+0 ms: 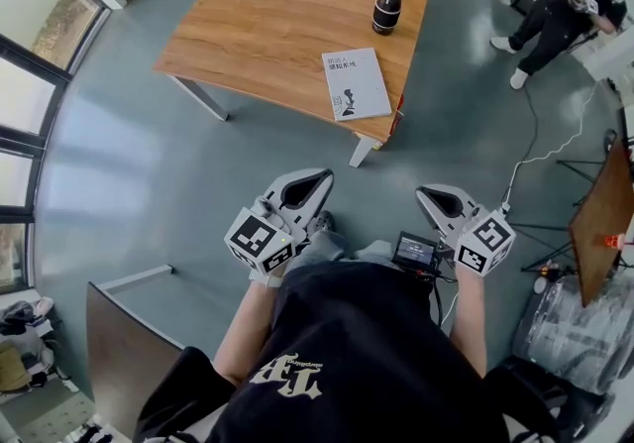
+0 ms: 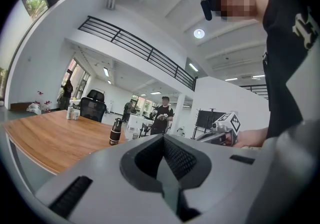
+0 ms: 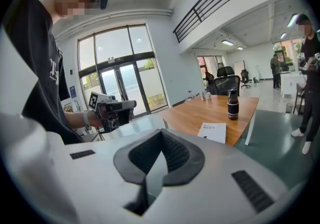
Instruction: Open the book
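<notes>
The left gripper (image 1: 315, 181) and right gripper (image 1: 431, 198), low in the frame, have their jaws pressed together on nothing. The closed book (image 1: 356, 83) lies by the desk's (image 1: 267, 25) lower-right edge at upper centre. Bare floor (image 1: 297, 139) lies between.

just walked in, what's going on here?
A person holds tongs in each hand, standing back from the wooden table. The left tongs and right tongs are both shut and empty, out over the floor short of the table. The book lies closed near the table's near corner, untouched, with a dark bottle beyond it. Opening hasn't begun. A second person stands off to the right.
</notes>
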Tool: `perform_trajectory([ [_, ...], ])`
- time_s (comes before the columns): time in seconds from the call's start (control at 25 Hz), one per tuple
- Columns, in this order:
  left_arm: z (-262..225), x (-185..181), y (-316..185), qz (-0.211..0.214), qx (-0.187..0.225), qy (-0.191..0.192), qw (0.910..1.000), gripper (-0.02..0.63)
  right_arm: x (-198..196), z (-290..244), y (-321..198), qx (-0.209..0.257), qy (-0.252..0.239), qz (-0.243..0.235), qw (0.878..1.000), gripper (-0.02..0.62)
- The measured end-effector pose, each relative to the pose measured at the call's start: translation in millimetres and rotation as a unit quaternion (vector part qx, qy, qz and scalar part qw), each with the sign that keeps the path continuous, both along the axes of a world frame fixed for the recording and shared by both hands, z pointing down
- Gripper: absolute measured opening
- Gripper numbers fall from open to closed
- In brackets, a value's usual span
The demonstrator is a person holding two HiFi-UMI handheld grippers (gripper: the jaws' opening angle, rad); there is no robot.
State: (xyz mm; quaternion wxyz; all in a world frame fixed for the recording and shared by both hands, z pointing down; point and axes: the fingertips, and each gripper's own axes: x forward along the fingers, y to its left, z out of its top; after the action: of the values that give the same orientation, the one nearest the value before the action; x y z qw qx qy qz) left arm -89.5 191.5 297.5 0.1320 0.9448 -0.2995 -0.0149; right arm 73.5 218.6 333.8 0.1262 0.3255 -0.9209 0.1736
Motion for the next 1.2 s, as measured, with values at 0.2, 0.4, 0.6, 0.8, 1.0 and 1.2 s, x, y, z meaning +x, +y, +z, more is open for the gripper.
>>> perform_trajectory([
  [0.2, 8.8, -20.4, -5.7, -0.009, -0.009, 0.007, 0.9999, 0.006, -18.3, 2.0, -10.8, 0.002, 0.004, -0.005, 1.000, -0.012],
  [0.4, 12.2, -28.2, -14.6, -0.006, -0.007, 0.010, 0.9999, 0.006, -26.9, 3.3, -24.9, 0.005, 0.006, -0.007, 1.000, -0.012],
  [0.6, 14.7, -32.1, -21.8, -0.006, -0.010, 0.007, 0.9999, 0.006, -31.1, 4.2, -35.0, 0.003, 0.002, -0.007, 1.000, -0.013],
  [0.8, 16.3, -41.6, -35.5, -0.025, -0.013, 0.008, 0.9996, 0.006, -33.1, 8.1, -47.4, 0.000, 0.002, -0.014, 1.000, -0.012],
  [1.0, 20.6, -39.8, -44.1, -0.025, -0.015, 0.008, 0.9995, 0.006, -32.7, 6.4, -60.0, 0.005, 0.000, -0.017, 1.000, -0.012],
  [1.2, 24.8, -29.1, -50.1, -0.012, -0.014, 0.003, 0.9998, 0.006, -29.1, 15.3, -66.6, -0.004, -0.010, -0.019, 1.000, -0.013],
])
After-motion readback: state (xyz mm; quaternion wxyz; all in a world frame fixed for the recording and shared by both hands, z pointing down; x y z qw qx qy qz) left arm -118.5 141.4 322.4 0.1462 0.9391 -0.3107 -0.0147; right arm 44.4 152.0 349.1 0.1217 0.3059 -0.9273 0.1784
